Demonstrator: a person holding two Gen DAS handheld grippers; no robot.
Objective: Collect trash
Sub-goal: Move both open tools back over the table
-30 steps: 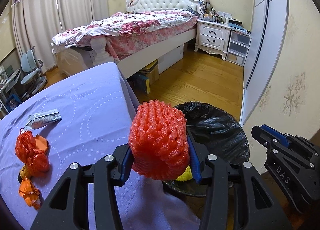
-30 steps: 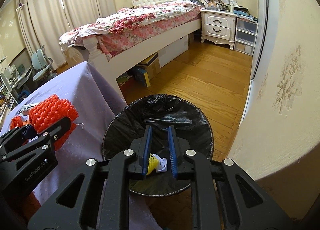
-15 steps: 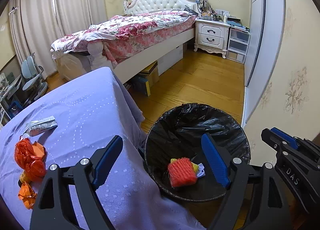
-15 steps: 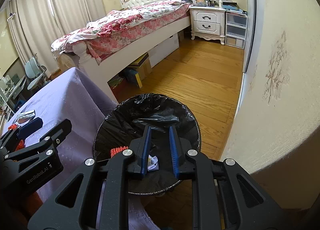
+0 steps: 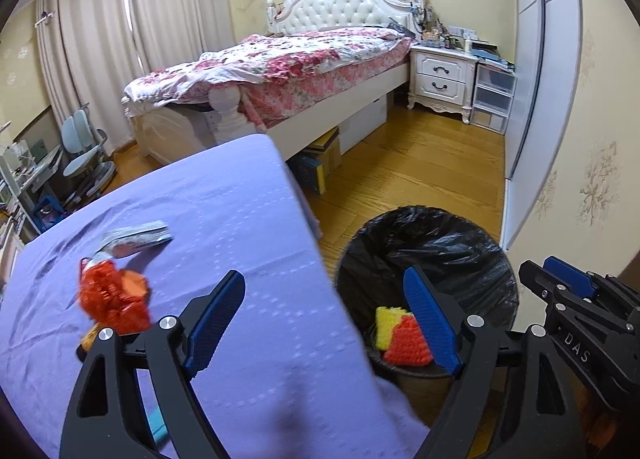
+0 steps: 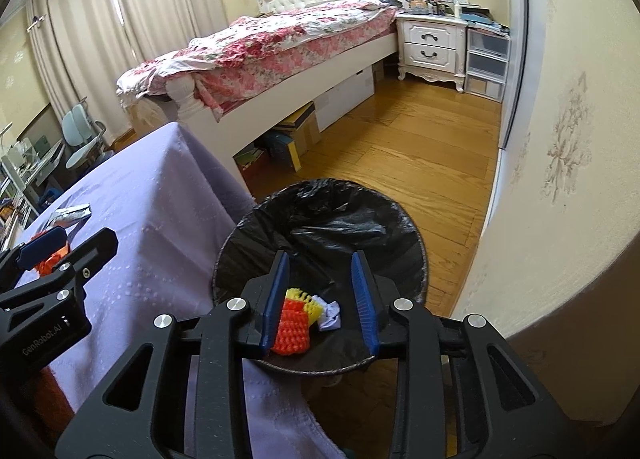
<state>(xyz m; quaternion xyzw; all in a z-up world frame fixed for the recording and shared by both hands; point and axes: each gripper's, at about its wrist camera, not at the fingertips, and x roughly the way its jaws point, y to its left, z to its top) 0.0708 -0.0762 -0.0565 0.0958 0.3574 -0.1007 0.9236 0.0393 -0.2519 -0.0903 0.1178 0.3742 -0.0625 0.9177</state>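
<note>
Left gripper (image 5: pixel 324 323) spread wide, empty, above the purple tablecloth (image 5: pixel 224 219) edge | right gripper (image 6: pixel 320 295) just been parting, nothing between, over bin (image 6: pixel 400 219) | orange foam net (image 6: pixel 290 327) inside bin | wrappers (image 5: pixel 112 299) on cloth

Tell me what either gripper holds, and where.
Nothing. Left gripper and right gripper both have open, empty jaws; the orange foam net lies in the bin.

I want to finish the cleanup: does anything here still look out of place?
Yes. Crumpled orange wrappers and a silver packet lie on the purple tablecloth, not in the bin. Nothing looks spilled.
</note>
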